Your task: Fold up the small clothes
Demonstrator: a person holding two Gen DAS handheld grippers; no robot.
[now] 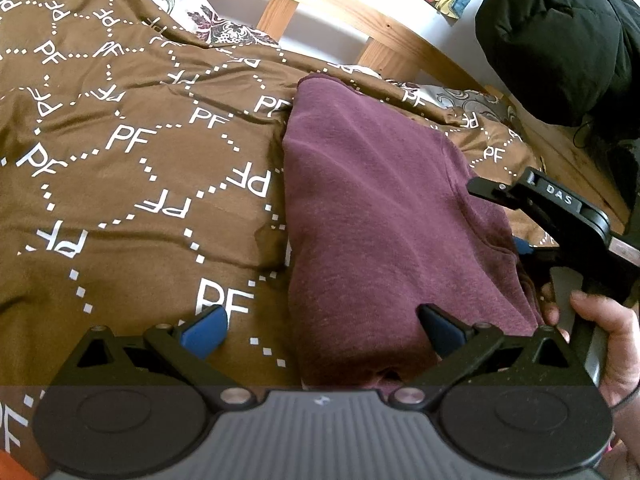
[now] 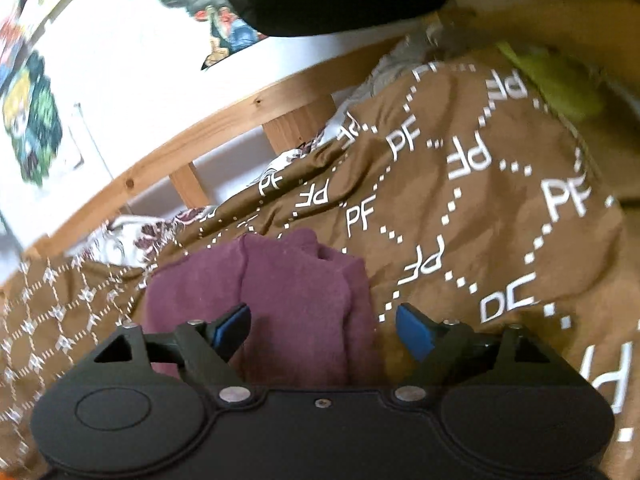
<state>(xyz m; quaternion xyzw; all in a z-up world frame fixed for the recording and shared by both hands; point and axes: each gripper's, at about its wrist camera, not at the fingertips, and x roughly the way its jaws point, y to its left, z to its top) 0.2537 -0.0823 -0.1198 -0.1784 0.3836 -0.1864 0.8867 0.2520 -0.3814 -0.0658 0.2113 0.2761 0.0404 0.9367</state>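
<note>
A maroon garment (image 1: 372, 208) lies folded in a long strip on a brown bedspread (image 1: 132, 200) printed with white "PF" letters. My left gripper (image 1: 322, 330) is open wide at the garment's near end, with its left pad over the bedspread and its right pad over the cloth. My right gripper (image 1: 500, 216) reaches in from the right edge of the garment, held by a hand (image 1: 604, 332). In the right wrist view, that right gripper (image 2: 323, 330) is open, and the maroon garment (image 2: 292, 300) lies between and below its blue pads, which do not press on it.
A wooden bed rail (image 1: 404, 46) runs along the far side against a white wall with colourful posters (image 2: 32, 120). A black padded bundle (image 1: 560, 40) sits at the far right. A floral pillow (image 1: 224, 28) shows by the rail, and something yellow-green (image 2: 560, 88) lies beyond the bedspread.
</note>
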